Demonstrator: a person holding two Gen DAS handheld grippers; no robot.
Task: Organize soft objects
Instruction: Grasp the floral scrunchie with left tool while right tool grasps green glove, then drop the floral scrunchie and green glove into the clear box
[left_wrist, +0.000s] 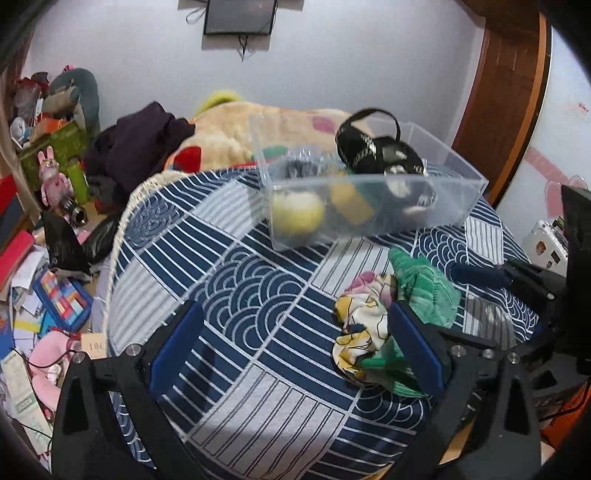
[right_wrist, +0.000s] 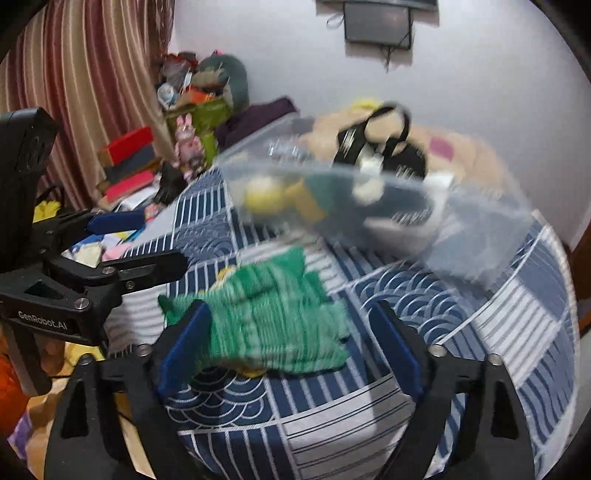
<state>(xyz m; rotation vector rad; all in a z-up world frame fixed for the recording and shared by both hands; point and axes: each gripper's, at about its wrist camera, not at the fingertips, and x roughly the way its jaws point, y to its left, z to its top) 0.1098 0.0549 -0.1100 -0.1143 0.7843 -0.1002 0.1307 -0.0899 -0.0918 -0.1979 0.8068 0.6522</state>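
Pickup step: right gripper (right_wrist: 291, 347) spread wide around the green knitted cloth (right_wrist: 266, 314), not pinching yet. Left gripper (left_wrist: 295, 354) also spread, empty, beside the floral fabric scrap (left_wrist: 360, 325). Next: squeeze the cloth, lift into the clear plastic bin (left_wrist: 369, 218).

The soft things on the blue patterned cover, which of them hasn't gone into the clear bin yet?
The green knitted cloth and the floral scrunchie beside it; both lie outside the bin.

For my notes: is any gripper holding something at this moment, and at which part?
Nothing is held. The left gripper is open over the cloth. The right gripper is open, with the green knit cloth lying between its fingers, ungripped.
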